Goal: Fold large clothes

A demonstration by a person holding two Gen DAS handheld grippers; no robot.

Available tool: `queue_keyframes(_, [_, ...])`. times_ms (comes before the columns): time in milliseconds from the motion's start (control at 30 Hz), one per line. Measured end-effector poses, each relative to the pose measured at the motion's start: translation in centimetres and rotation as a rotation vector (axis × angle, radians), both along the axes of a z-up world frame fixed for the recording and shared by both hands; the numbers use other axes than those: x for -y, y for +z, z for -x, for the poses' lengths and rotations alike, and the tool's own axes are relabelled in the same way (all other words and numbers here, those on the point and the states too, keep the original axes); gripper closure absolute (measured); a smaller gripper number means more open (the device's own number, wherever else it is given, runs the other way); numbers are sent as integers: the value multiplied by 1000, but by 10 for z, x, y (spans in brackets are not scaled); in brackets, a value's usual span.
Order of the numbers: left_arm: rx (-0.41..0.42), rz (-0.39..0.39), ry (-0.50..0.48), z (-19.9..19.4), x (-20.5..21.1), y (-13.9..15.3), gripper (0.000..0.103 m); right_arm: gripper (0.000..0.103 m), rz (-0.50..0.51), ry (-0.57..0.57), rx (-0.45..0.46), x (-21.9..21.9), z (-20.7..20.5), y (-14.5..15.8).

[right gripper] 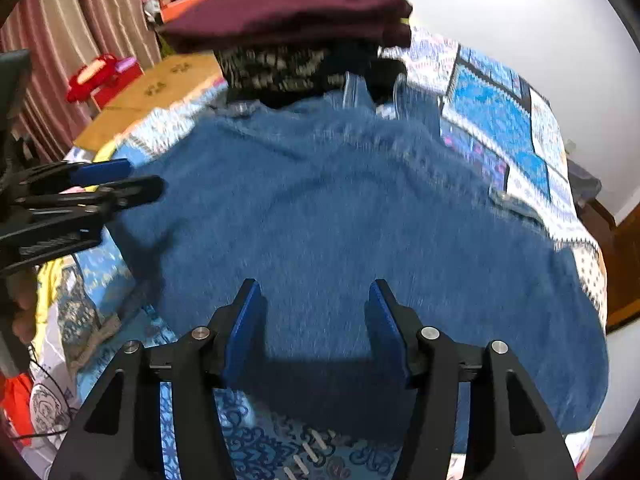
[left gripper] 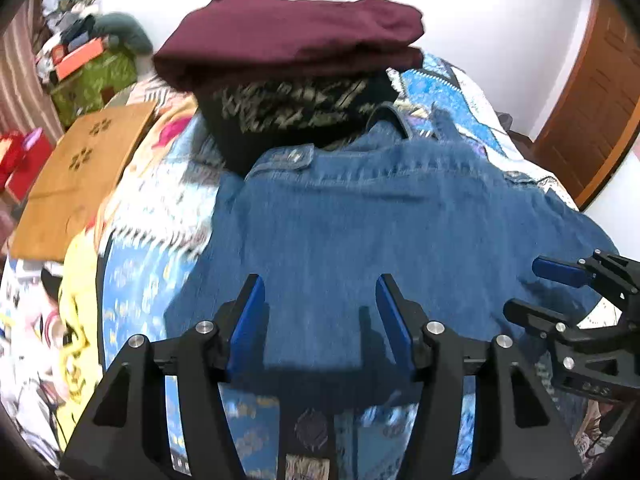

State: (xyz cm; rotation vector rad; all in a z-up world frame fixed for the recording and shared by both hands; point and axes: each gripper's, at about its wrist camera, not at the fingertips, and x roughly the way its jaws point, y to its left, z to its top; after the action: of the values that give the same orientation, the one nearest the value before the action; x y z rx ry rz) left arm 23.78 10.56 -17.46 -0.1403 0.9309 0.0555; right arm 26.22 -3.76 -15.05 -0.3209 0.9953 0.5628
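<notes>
Left wrist view: denim garment (left gripper: 360, 220) spread flat on patterned bedspread (left gripper: 160, 280), near hem toward grippers, not yet folded. Left gripper (left gripper: 320, 312) jaws wide apart, empty. Right gripper (right gripper: 316, 316) likewise wide, empty. Folded maroon garment (left gripper: 288, 36) atop dark patterned one (left gripper: 296, 108) beyond collar: judged finished stack. Denim folding remains.

Patchwork-quilted bed (left gripper: 448, 92) against a plain white wall (left gripper: 480, 8). Left of the bed: striped curtain (right gripper: 80, 20), low wooden table (left gripper: 80, 176), cluttered green box (left gripper: 96, 76). Right of the bed: brown wooden door (left gripper: 596, 120).
</notes>
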Motion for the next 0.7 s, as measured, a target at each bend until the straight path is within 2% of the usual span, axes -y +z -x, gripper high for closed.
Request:
queue_keyframes(200, [-56,63,110,20,-25,-25,44,48,-8,-56,-20,17,1,-9])
queue_keyframes(467, [-67,175,281,45,-60,-43,39,47,26,-170,11,64,-1,-1])
queue_keyframes(567, [-80,264,339,51,-72,-52,33,47,-4,-216,8,83,-3,4])
queue_keyframes(700, [-105,419,400,54,-82,-67,32,47,-57,-252,22,103,1,14])
